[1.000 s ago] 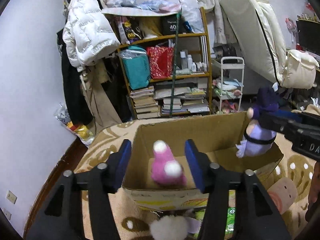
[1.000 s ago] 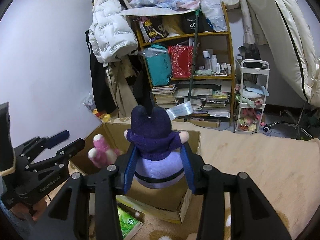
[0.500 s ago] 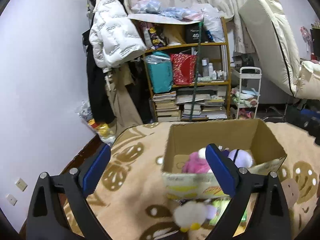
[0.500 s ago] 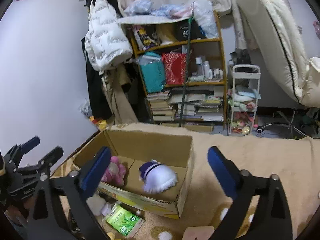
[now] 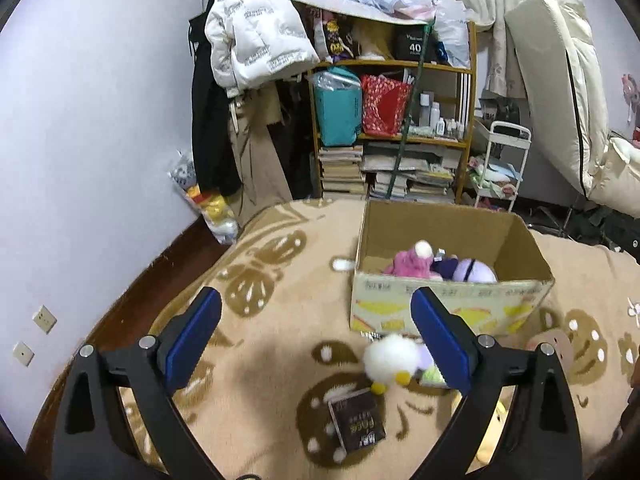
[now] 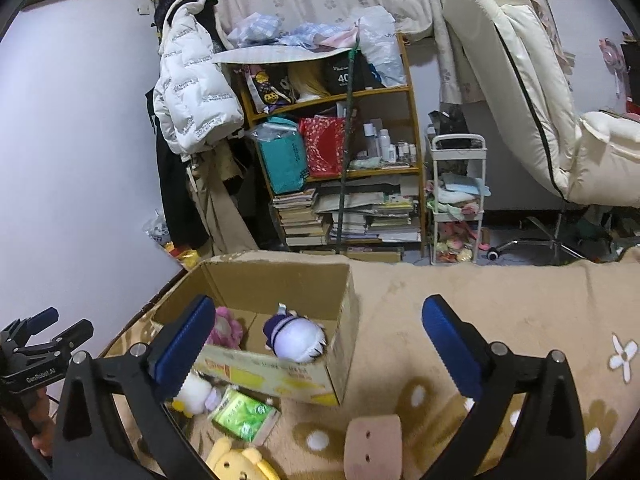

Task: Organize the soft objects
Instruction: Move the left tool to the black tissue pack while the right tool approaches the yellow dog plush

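Observation:
A cardboard box (image 5: pixel 448 308) (image 6: pixel 280 372) sits on the beige blanket. Inside lie a pink plush (image 5: pixel 410 262) (image 6: pixel 226 328) and a purple-and-white plush (image 5: pixel 468 270) (image 6: pixel 296 336). A white fluffy plush (image 5: pixel 394 358) (image 6: pixel 196 394) lies in front of the box. A yellow plush (image 6: pixel 236 460) and a pink flat plush (image 6: pixel 374 444) lie nearer. My left gripper (image 5: pixel 316 332) is open and empty, back from the box. My right gripper (image 6: pixel 320 344) is open and empty, above the blanket right of the box.
A green packet (image 6: pixel 244 418) and a dark booklet (image 5: pixel 356 424) lie on the blanket (image 5: pixel 280 320). A full bookshelf (image 5: pixel 394 128), hanging coats (image 5: pixel 248 32), a white cart (image 6: pixel 458 200) and an upright mattress (image 6: pixel 516 80) stand behind.
My right gripper opened and dropped the purple-and-white plush into the box, then backed off. My left gripper widened and pulled back from the box.

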`<state>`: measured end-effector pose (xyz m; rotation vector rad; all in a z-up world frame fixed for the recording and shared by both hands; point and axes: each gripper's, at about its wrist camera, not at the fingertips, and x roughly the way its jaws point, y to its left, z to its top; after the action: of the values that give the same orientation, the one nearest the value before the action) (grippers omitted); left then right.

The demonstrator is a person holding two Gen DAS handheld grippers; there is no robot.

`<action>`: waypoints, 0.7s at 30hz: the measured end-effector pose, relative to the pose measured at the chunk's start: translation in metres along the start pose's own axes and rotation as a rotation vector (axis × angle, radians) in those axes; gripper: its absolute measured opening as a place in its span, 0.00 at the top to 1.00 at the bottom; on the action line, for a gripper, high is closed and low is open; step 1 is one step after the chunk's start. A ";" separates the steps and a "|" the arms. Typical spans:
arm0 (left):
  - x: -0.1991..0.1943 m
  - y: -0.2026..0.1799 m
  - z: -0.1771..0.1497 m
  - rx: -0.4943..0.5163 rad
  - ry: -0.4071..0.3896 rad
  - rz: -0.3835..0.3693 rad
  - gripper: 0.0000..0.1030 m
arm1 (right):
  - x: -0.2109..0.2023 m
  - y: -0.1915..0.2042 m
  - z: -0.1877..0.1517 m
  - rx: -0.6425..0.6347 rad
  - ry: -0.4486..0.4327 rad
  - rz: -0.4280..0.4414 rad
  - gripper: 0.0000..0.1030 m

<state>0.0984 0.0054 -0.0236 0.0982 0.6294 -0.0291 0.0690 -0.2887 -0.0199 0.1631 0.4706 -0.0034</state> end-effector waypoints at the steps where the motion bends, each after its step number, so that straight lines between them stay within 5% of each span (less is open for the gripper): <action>1: -0.002 0.000 -0.002 0.007 0.007 0.000 0.08 | -0.003 0.000 -0.001 -0.001 0.006 -0.004 0.00; 21: 0.010 0.008 -0.019 0.003 0.159 0.028 0.08 | -0.023 -0.002 -0.026 0.018 0.096 -0.047 0.00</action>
<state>0.0960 0.0149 -0.0444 0.1129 0.7865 0.0052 0.0362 -0.2876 -0.0328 0.1705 0.5699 -0.0461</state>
